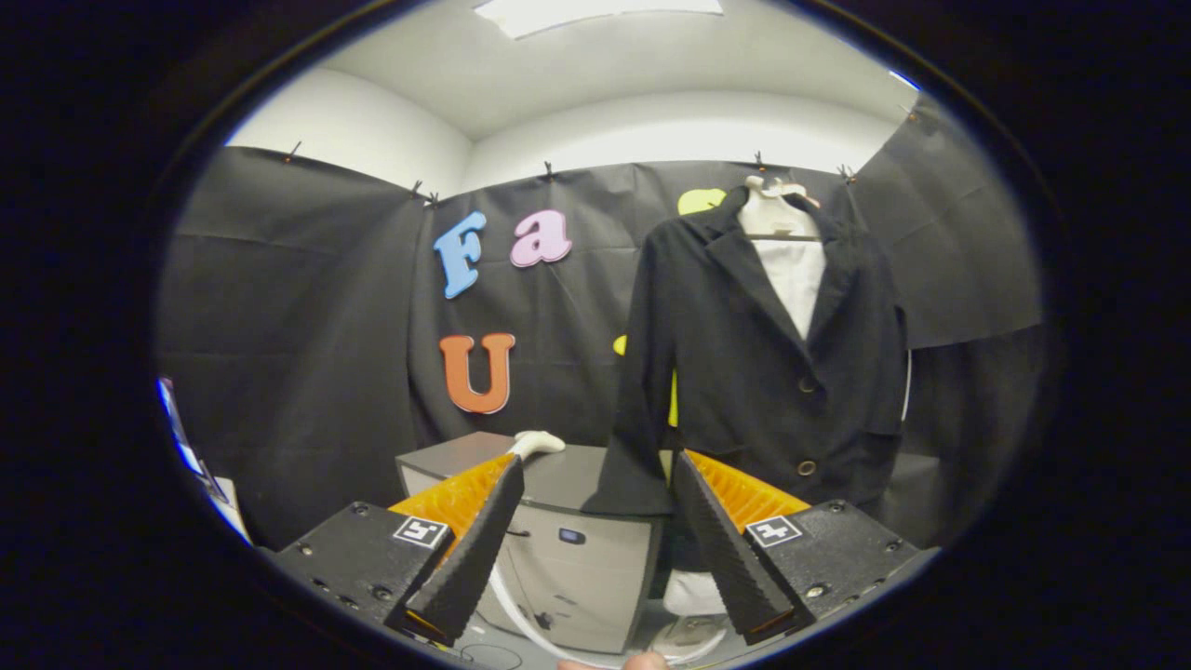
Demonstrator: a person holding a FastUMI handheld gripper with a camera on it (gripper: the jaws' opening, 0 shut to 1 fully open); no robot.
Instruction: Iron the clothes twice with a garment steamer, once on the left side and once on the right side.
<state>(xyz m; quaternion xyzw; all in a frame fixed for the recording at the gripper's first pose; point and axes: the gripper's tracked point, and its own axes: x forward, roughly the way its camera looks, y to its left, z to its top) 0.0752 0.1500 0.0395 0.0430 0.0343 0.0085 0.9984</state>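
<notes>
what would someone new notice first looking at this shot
Most striking is the dark jacket hanging on a hanger over a white garment, well beyond the fingers and slightly toward the right one. Next, the gripper spread open with nothing between its fingers. Just ahead of them stands a grey cabinet with a white steamer head lying on top near the left finger.
</notes>
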